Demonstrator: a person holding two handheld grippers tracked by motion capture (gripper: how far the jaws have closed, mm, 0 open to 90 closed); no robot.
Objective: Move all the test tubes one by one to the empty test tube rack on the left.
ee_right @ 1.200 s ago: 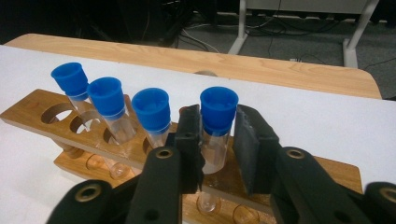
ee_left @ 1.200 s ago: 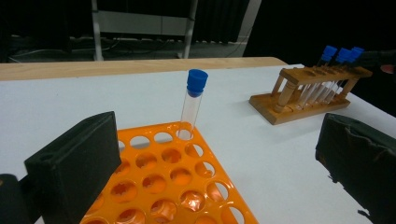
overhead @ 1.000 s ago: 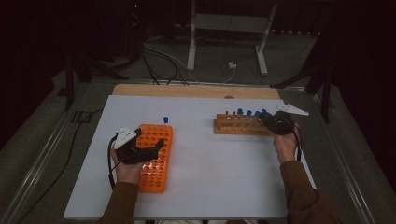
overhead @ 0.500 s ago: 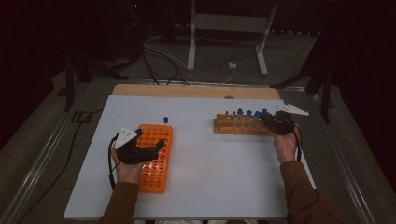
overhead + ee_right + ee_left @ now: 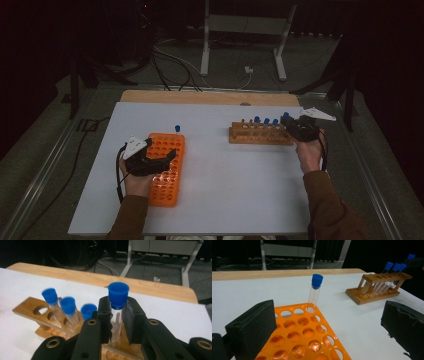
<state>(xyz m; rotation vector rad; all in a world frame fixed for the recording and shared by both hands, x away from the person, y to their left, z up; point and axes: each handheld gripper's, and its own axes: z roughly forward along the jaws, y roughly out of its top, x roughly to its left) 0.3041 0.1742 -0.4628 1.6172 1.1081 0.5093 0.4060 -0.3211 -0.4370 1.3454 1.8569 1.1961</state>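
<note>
An orange tube rack [image 5: 167, 172] [image 5: 303, 338] lies on the white table at the left, with one clear blue-capped tube [image 5: 177, 131] [image 5: 315, 293] upright in a far corner hole. My left gripper [image 5: 156, 160] [image 5: 325, 325] hovers open over this rack, and nothing sits between its jaws. At the right stands a wooden rack [image 5: 260, 136] [image 5: 377, 288] [image 5: 27, 307] with three blue-capped tubes [image 5: 68, 306]. At that rack's right end my right gripper [image 5: 296, 126] [image 5: 117, 317] is shut on a fourth blue-capped tube [image 5: 118, 296], held upright just below its cap.
A bare stretch of white tabletop [image 5: 220, 170] separates the two racks. A wooden board [image 5: 200, 96] runs along the table's far edge. Beyond it, a metal stand [image 5: 245, 30] and cables [image 5: 175, 65] sit on the dark floor.
</note>
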